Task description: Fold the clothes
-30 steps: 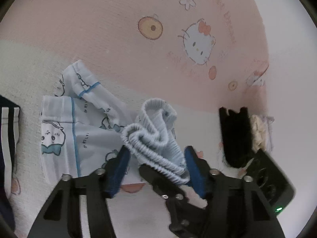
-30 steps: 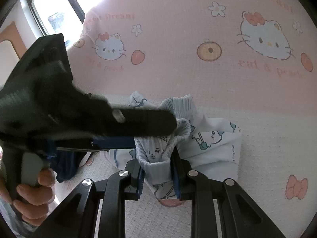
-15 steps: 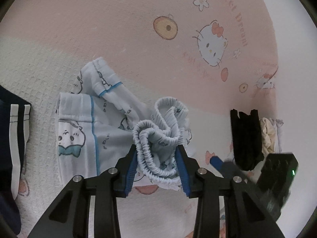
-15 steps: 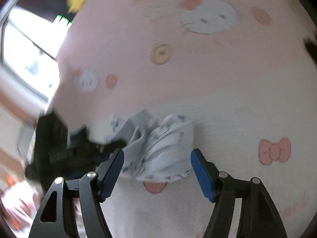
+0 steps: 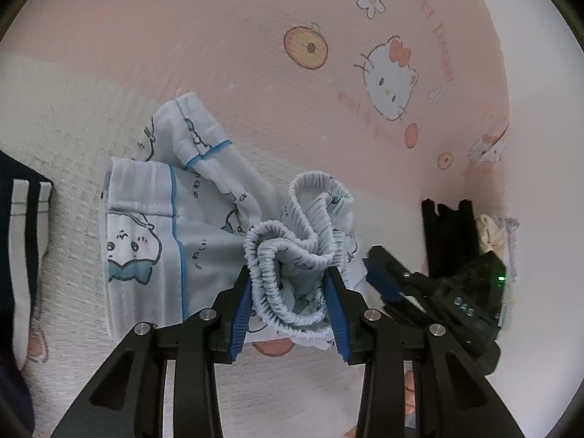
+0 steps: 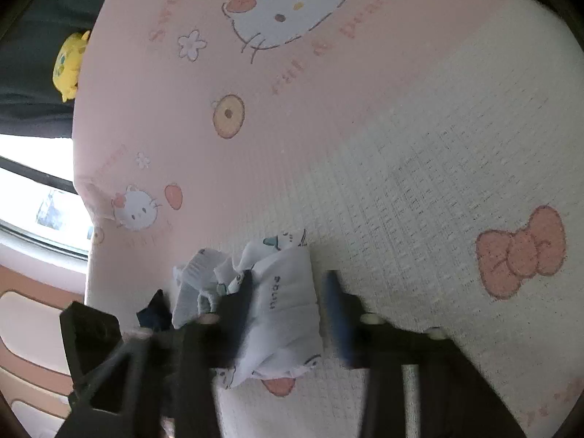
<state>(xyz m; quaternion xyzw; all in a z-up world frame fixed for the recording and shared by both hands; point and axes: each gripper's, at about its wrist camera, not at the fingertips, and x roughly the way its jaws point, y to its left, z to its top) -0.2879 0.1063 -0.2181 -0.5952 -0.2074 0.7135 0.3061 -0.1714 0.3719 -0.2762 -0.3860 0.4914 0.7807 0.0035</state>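
Light blue shorts (image 5: 146, 241) printed with cartoon animals lie crumpled on the bed. My left gripper (image 5: 290, 292) is shut on their bunched elastic waistband (image 5: 277, 241). In the left wrist view my right gripper (image 5: 383, 277) sits at the right edge of the shorts. The right wrist view is blurred by motion. There my right gripper (image 6: 288, 281) straddles a fold of the shorts (image 6: 284, 328). Its jaws are narrowed, and a gap shows beside the right finger. A dark block at the lower left is the left gripper's body (image 6: 91, 328).
The bed has a pink and white cartoon-cat sheet (image 5: 255, 54). A navy garment with white stripes (image 5: 22, 237) lies at the left. Folded black clothes (image 5: 449, 237) and a cream piece (image 5: 489, 230) sit at the right edge. A yellow plush toy (image 6: 69, 65) and a window (image 6: 36, 182) are beyond the bed.
My left gripper shut on the waistband and holds it. My right gripper let go, opened wide, swung to the shorts' right side, and its jaws have narrowed around a fold.
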